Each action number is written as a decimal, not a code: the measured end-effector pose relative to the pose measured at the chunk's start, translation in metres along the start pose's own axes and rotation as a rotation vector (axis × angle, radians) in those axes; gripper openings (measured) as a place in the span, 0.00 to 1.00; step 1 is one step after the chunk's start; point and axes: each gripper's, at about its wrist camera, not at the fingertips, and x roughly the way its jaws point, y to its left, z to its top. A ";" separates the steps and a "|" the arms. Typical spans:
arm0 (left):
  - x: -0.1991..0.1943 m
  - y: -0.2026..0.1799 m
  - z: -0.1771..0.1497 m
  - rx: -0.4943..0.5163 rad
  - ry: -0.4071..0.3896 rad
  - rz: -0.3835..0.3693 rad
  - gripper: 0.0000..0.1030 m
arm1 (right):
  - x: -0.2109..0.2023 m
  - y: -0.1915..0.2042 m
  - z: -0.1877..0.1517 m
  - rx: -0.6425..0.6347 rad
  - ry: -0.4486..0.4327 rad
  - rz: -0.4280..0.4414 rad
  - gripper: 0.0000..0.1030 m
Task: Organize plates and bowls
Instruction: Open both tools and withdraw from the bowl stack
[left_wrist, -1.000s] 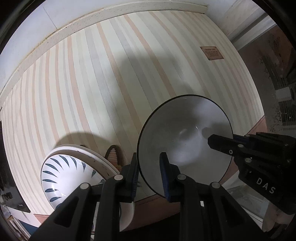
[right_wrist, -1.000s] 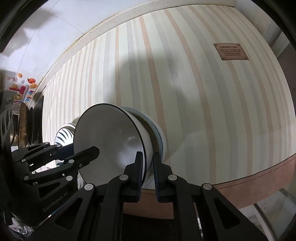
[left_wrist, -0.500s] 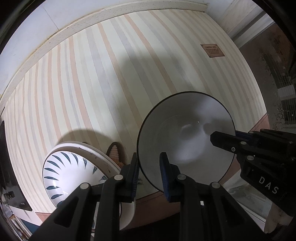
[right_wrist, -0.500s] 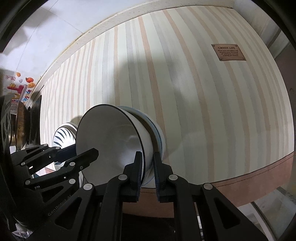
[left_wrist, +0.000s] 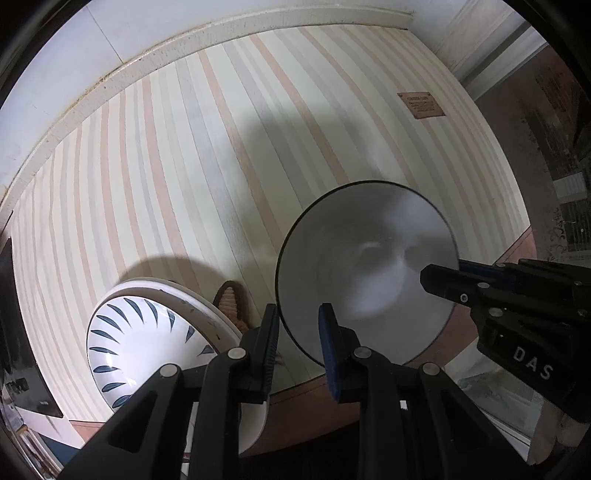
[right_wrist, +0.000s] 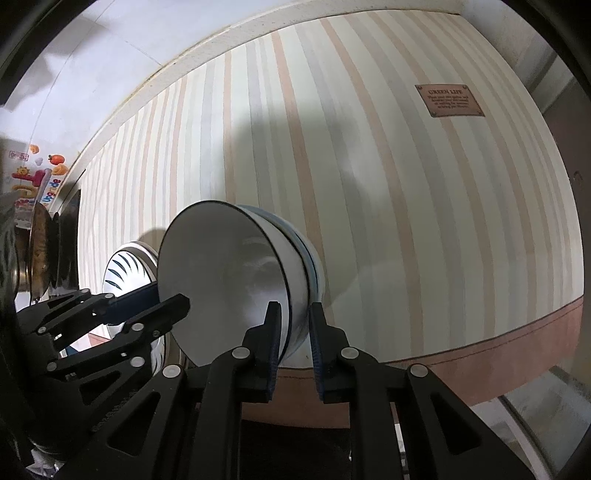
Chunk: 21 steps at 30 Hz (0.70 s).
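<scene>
We see left gripper (left_wrist: 298, 334) clamped on rim of top bowl (left_wrist: 365, 273) at its 7 o'clock edge. Right gripper (right_wrist: 292, 330) straddles rim at opposite side — its jaws have just been opening, rim and wall between pads, small gap visible at outer pad. Top bowl sits nested in blue-rimmed bowl (right_wrist: 314, 258) on striped cloth (right_wrist: 369, 184). Leaf-pattern plate (left_wrist: 147, 343) lies at 9 o'clock from bowls, near them — touching or not, we cannot tell. Brown label (right_wrist: 448, 100) at 1 o'clock on cloth.
</scene>
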 end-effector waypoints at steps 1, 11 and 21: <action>-0.005 0.000 -0.001 0.002 -0.005 0.008 0.20 | -0.002 0.000 -0.001 0.003 -0.001 -0.001 0.17; -0.081 0.009 -0.026 -0.011 -0.147 -0.010 0.36 | -0.077 0.023 -0.034 -0.041 -0.149 -0.071 0.73; -0.145 0.013 -0.046 0.010 -0.258 -0.035 0.85 | -0.160 0.044 -0.074 -0.056 -0.306 -0.135 0.89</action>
